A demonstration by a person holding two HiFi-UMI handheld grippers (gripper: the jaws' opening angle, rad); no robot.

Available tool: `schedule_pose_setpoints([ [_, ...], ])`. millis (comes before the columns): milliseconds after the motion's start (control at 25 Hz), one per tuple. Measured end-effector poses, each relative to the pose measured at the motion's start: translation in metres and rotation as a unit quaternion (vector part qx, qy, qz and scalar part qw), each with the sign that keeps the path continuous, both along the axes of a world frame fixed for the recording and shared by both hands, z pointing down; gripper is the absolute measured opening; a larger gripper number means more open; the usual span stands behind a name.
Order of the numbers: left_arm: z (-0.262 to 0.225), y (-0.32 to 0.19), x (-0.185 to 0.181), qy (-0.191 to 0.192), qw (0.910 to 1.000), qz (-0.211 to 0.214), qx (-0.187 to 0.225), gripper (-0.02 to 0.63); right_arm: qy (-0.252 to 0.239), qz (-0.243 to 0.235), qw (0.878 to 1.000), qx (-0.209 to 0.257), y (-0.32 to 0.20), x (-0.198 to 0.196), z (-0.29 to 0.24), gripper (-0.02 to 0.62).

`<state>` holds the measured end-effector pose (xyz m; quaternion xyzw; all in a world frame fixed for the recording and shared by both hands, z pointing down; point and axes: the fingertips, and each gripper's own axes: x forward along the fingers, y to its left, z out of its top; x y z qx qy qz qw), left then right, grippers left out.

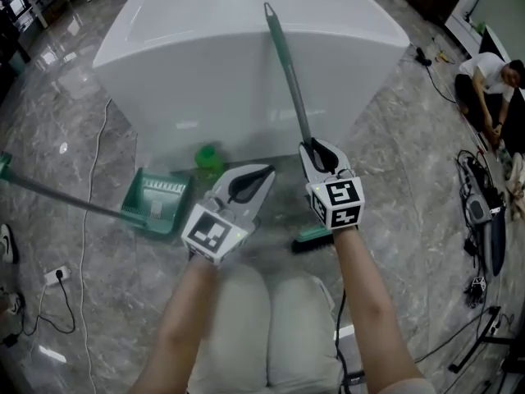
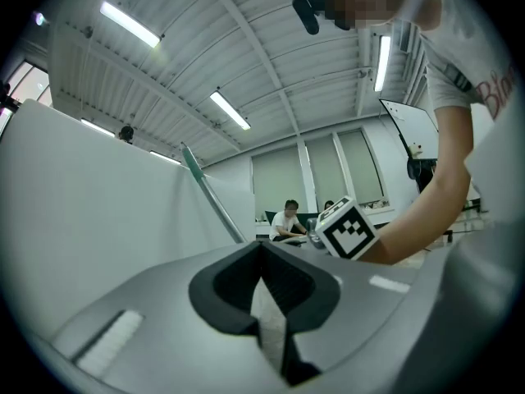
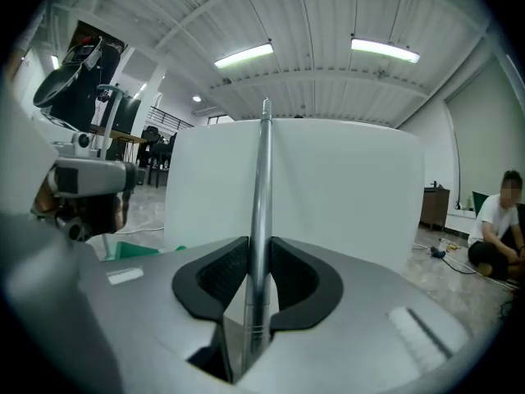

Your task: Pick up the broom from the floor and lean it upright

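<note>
The broom has a green handle (image 1: 289, 71) that slants up from my right gripper (image 1: 318, 150) against the big white counter (image 1: 205, 64). Its brush head (image 1: 312, 238) is low by the floor, beneath that hand. My right gripper is shut on the handle; in the right gripper view the metal pole (image 3: 261, 187) runs straight up between the pads. My left gripper (image 1: 261, 175) hovers just left of the broom, shut with nothing in it. In the left gripper view (image 2: 262, 249) the handle (image 2: 210, 197) rises beside the counter, apart from the jaws.
A green dustpan (image 1: 156, 203) sits on the marble floor at left, its long handle (image 1: 49, 189) reaching to the picture's left edge. A green object (image 1: 208, 158) stands by the counter's base. A person (image 1: 488, 76) sits at the far right among cables and gear (image 1: 484, 216). A power strip (image 1: 56, 276) lies lower left.
</note>
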<state>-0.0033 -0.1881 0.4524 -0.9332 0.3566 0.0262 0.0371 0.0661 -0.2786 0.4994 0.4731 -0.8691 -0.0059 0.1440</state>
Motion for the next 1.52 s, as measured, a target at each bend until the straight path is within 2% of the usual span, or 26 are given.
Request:
schedule_pose_setpoints([
  [280, -0.001, -0.003, -0.009, 0.008, 0.9999, -0.011, 0.000, -0.002, 0.005, 0.023, 1.000, 0.018, -0.039, -0.021, -0.018, 0.087],
  [640, 0.002, 0.000, -0.013, 0.022, 0.9996, -0.013, -0.008, -0.002, 0.024, 0.040, 0.998, 0.034, -0.047, -0.030, -0.023, 0.091],
  [720, 0.004, 0.000, -0.014, 0.026, 0.9996, -0.013, -0.006, -0.002, 0.029, 0.033, 0.998, 0.037, -0.045, -0.034, -0.025, 0.092],
  [840, 0.001, -0.002, -0.014, 0.027, 0.9995, -0.014, -0.004, -0.002, 0.029, 0.009, 0.999, 0.038, -0.039, -0.041, -0.033, 0.140],
  [960, -0.010, -0.004, -0.014, 0.023, 0.9995, -0.018, -0.011, -0.002, 0.036, -0.005, 0.999, 0.030, -0.033, -0.045, -0.041, 0.144],
  [1240, -0.070, -0.004, -0.006, 0.023, 0.9989, -0.019, -0.037, -0.002, 0.022, -0.018, 1.000, -0.005, -0.008, -0.041, -0.085, 0.143],
  [1520, -0.172, 0.010, 0.000, 0.001, 0.9988, -0.017, -0.047, -0.002, -0.009, -0.045, 0.999, -0.004, 0.046, -0.051, -0.194, 0.143],
])
